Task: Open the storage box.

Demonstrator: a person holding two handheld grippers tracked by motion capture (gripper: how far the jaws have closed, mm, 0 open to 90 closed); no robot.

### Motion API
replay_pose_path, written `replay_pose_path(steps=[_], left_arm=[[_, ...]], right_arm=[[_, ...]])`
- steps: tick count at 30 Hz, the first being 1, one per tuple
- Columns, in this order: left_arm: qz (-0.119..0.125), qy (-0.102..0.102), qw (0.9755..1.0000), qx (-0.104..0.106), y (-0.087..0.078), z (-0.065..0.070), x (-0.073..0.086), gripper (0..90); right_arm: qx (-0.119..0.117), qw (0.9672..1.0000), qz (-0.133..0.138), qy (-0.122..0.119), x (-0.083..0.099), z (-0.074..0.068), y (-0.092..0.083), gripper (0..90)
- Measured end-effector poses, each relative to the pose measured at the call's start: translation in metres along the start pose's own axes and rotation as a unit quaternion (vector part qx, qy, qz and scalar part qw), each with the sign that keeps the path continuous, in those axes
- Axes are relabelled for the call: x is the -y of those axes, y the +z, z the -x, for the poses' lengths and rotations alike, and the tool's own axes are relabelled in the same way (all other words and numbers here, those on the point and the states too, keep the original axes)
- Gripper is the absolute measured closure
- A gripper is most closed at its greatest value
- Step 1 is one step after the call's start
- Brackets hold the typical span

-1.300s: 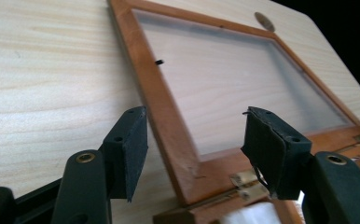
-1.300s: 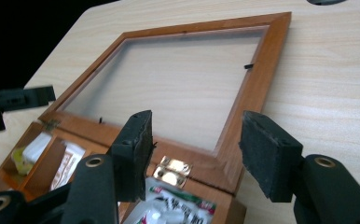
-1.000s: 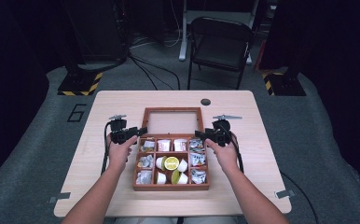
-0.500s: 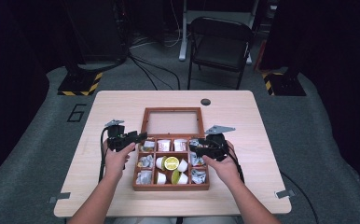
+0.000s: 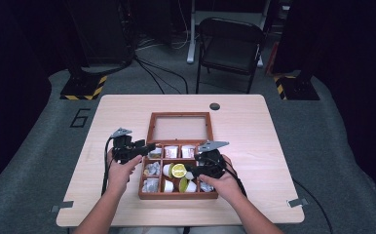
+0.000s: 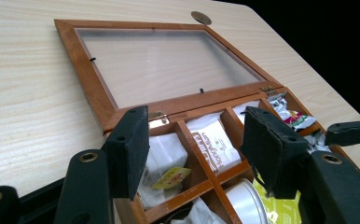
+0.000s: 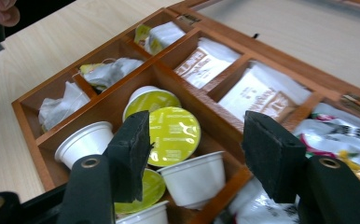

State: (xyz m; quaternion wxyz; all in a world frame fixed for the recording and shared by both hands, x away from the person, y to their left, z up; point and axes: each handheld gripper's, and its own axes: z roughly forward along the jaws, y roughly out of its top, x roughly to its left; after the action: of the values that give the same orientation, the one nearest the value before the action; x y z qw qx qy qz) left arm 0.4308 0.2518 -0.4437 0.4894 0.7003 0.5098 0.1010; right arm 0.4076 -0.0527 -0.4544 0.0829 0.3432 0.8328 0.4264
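A wooden compartment box [image 5: 178, 196] lies on the table, its glass lid [image 5: 180, 115] folded flat behind it. My left gripper [image 5: 147, 147] hovers at the box's back left corner. It is open [image 6: 197, 121] and holds nothing, above tea bags [image 6: 213, 144]. My right gripper [image 5: 190, 170] reaches in from the right over the middle compartment. Its jaws [image 7: 199, 126] have just been opening, and they stand apart above white cups with yellow-green lids [image 7: 174, 135] without pressing on any.
Other compartments hold paper sachets [image 7: 201, 63] and crumpled wrappers [image 7: 61, 105]. A small black disc [image 5: 215, 106] sits near the table's far edge. A folding chair [image 5: 230, 48] stands beyond the table. Bare tabletop lies left and right of the box.
My right gripper came from the box's back right corner forward and left, over the cups in the middle. The left gripper drew slightly toward the near side.
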Motion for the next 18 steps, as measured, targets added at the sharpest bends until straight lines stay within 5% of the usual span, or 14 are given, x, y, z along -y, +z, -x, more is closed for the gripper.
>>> replay_pose_path(steps=[18], left_arm=[[0.014, -0.006, 0.9998, -0.011, -0.014, -0.006, 0.005, 41.3]], right_arm=[[-0.018, 0.9983, -0.052, -0.019, 0.000, -0.012, 0.033, 35.1]])
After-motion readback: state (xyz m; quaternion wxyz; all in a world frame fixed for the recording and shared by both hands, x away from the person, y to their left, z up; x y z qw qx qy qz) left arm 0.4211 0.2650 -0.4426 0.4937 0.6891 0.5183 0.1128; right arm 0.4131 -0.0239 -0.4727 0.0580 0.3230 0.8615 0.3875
